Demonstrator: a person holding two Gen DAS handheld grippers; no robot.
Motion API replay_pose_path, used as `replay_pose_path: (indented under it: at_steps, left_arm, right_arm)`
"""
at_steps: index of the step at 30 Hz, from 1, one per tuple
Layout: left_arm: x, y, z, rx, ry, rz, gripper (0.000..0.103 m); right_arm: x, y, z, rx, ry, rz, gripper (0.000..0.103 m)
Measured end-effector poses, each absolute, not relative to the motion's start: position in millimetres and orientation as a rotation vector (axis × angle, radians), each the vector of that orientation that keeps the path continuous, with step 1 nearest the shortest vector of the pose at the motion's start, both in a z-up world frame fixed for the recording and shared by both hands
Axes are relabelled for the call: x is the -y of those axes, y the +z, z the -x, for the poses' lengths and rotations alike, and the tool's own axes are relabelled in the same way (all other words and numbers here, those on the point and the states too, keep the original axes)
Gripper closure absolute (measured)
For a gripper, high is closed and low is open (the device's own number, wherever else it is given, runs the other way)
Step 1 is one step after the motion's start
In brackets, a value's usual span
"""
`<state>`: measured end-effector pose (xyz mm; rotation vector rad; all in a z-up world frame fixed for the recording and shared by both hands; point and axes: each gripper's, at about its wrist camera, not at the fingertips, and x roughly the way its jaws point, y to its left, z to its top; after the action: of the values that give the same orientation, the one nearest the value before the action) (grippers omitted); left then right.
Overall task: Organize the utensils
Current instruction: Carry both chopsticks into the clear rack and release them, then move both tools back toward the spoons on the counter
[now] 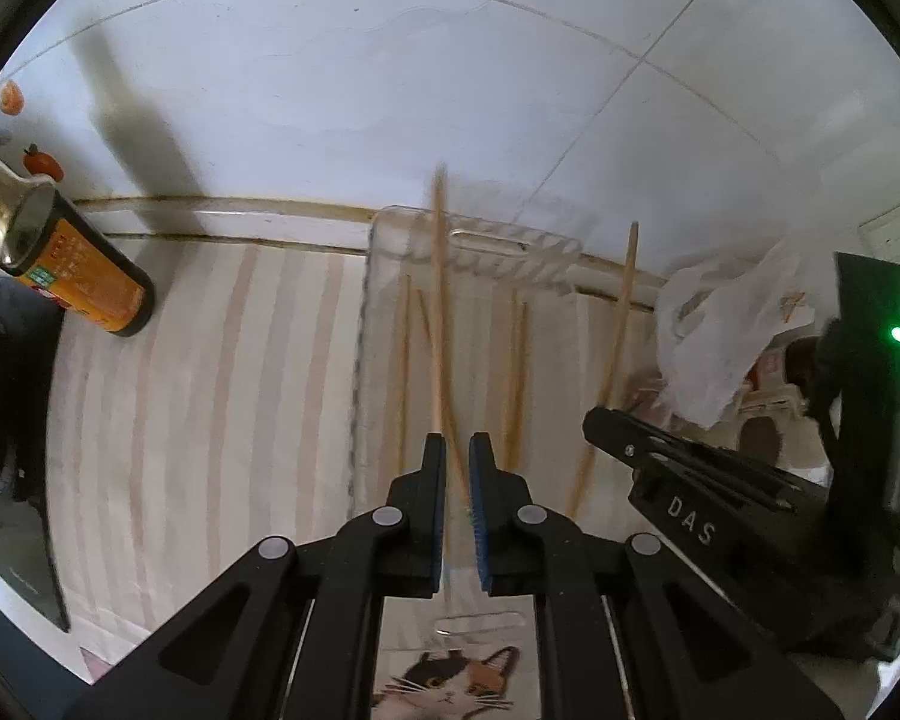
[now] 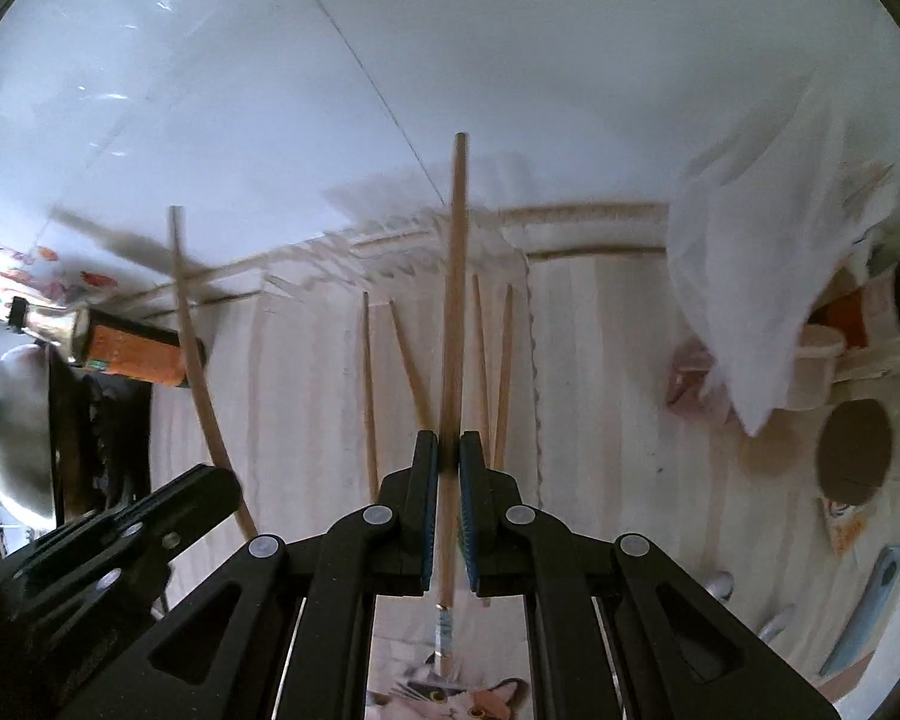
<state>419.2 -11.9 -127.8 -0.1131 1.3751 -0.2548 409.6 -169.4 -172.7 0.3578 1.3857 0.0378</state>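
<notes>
My left gripper point(image 1: 457, 450) is shut on a wooden chopstick point(image 1: 439, 300) that points up and away over a clear plastic tray point(image 1: 384, 228). My right gripper point(image 2: 448, 450) is shut on another wooden chopstick point(image 2: 455, 300), also held over the tray point(image 2: 528, 324). Several chopsticks point(image 1: 403, 360) lie flat in the tray; they also show in the right wrist view point(image 2: 367, 384). The right gripper and its chopstick point(image 1: 621, 312) show at the right of the left wrist view. The left gripper's chopstick point(image 2: 195, 348) shows at the left of the right wrist view.
A sauce bottle point(image 1: 72, 258) with an orange label lies at the left on the striped cloth point(image 1: 210, 390). A white plastic bag point(image 1: 726, 324) and cups point(image 2: 852, 456) sit at the right. A metal bowl point(image 2: 18, 420) is far left. A tiled wall is behind.
</notes>
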Motion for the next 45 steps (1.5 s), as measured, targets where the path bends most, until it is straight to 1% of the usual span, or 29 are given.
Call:
replay_pose_path:
  at_steps: [2, 3, 4, 5, 6, 7, 8, 9, 11, 12, 13, 15, 17, 19, 21, 22, 26, 29, 32, 33, 35, 36, 37, 38, 39, 41, 43, 44, 45]
  left_arm:
    - [10.7, -128.8, -415.8, -1.369, -0.229, 0.071, 0.096]
    - [9.8, -128.1, -413.1, -1.357, -0.214, 0.048, 0.091]
    - [8.3, -127.5, -409.9, -1.348, -0.193, 0.025, 0.079]
    - [6.0, -126.1, -406.4, -1.331, -0.178, 0.013, 0.071]
    - [3.7, -124.1, -403.7, -1.313, -0.16, 0.004, 0.054]
    - [0.8, -121.3, -400.1, -1.284, -0.138, -0.011, 0.042]
    - [-1.3, -118.4, -396.4, -1.255, -0.12, -0.027, 0.038]
    - [-4.6, -114.3, -390.7, -1.213, -0.092, -0.05, 0.033]
    - [-10.4, -110.0, -384.5, -1.153, -0.055, -0.08, 0.022]
    - [-13.1, -106.5, -379.8, -1.115, -0.04, -0.093, 0.011]
    - [-15.8, -103.5, -374.8, -1.081, -0.033, -0.101, 0.004]
    - [-19.3, -99.7, -366.3, -1.04, -0.022, -0.117, 0.001]
    - [-21.8, -97.2, -356.3, -1.021, -0.031, -0.119, 0.0]
    - [-22.5, -97.1, -348.6, -1.017, -0.024, -0.128, 0.0]
    - [-21.8, -97.8, -341.1, -1.008, -0.02, -0.139, 0.0]
    - [-20.7, -98.3, -336.1, -1.002, -0.012, -0.144, 0.0]
    - [-17.1, -96.0, -310.1, -0.964, 0.019, -0.166, 0.0]
    - [-10.0, -96.0, -292.2, -0.954, 0.004, -0.156, 0.0]
    - [7.0, -102.0, -275.1, -0.988, -0.033, -0.14, 0.0]
    - [15.5, -105.8, -268.2, -0.998, -0.044, -0.144, 0.0]
    - [34.5, -118.3, -253.6, -1.037, -0.061, -0.151, 0.0]
    - [45.3, -127.6, -246.1, -1.074, -0.079, -0.15, 0.0]
    - [57.2, -138.9, -238.8, -1.117, -0.104, -0.144, 0.0]
    - [67.5, -150.1, -233.2, -1.161, -0.129, -0.138, 0.001]
    - [81.7, -165.3, -226.1, -1.218, -0.158, -0.137, 0.002]
    - [106.2, -195.0, -215.1, -1.338, -0.214, -0.126, 0.01]
    - [128.0, -220.8, -206.1, -1.438, -0.265, -0.122, 0.029]
    - [138.5, -232.9, -202.0, -1.479, -0.278, -0.128, 0.035]
    - [150.7, -246.5, -198.9, -1.517, -0.289, -0.142, 0.044]
  right_arm:
    - [171.0, -178.8, -407.7, -1.4, 0.029, -0.354, 0.094]
    - [172.8, -179.1, -406.0, -1.399, 0.02, -0.351, 0.093]
    - [174.3, -177.7, -402.8, -1.393, 0.014, -0.347, 0.09]
    - [176.0, -176.1, -399.9, -1.389, 0.013, -0.345, 0.088]
    - [175.8, -174.5, -397.4, -1.385, 0.007, -0.34, 0.084]
    - [177.4, -170.8, -392.3, -1.377, -0.004, -0.331, 0.078]
    - [179.1, -166.4, -386.9, -1.364, -0.014, -0.322, 0.075]
    - [180.6, -162.7, -380.5, -1.349, -0.027, -0.315, 0.068]
    - [184.8, -153.1, -365.6, -1.316, -0.055, -0.295, 0.063]
    - [188.3, -149.4, -360.0, -1.304, -0.067, -0.297, 0.057]
    - [191.3, -146.4, -351.0, -1.288, -0.079, -0.302, 0.051]
    - [197.6, -140.4, -331.6, -1.251, -0.11, -0.305, 0.046]
    - [206.0, -135.4, -312.2, -1.208, -0.144, -0.32, 0.039]
    - [214.0, -132.2, -292.6, -1.16, -0.167, -0.346, 0.025]
    - [221.9, -128.9, -271.7, -1.108, -0.193, -0.356, 0.017]
    - [226.2, -126.8, -260.2, -1.079, -0.209, -0.356, 0.016]
    - [244.9, -120.9, -215.9, -0.995, -0.268, -0.345, 0.016]
    - [265.0, -122.2, -182.9, -0.993, -0.313, -0.357, 0.016]
    - [287.6, -128.6, -155.3, -1.019, -0.34, -0.41, 0.016]
    - [297.7, -133.6, -145.4, -1.031, -0.343, -0.437, 0.017]
    - [316.1, -146.8, -128.4, -1.067, -0.366, -0.477, 0.029]
    - [323.9, -153.7, -122.3, -1.087, -0.367, -0.488, 0.043]
    - [332.6, -163.3, -115.9, -1.117, -0.367, -0.502, 0.05]
    - [337.3, -169.7, -111.8, -1.135, -0.367, -0.509, 0.054]
    - [344.0, -178.3, -105.4, -1.152, -0.364, -0.517, 0.061]
    - [355.4, -193.6, -95.4, -1.177, -0.363, -0.527, 0.063]
    - [367.7, -209.6, -85.4, -1.195, -0.364, -0.551, 0.063]
    - [372.8, -215.6, -81.9, -1.204, -0.364, -0.561, 0.063]
    - [378.1, -222.9, -78.0, -1.218, -0.359, -0.576, 0.063]
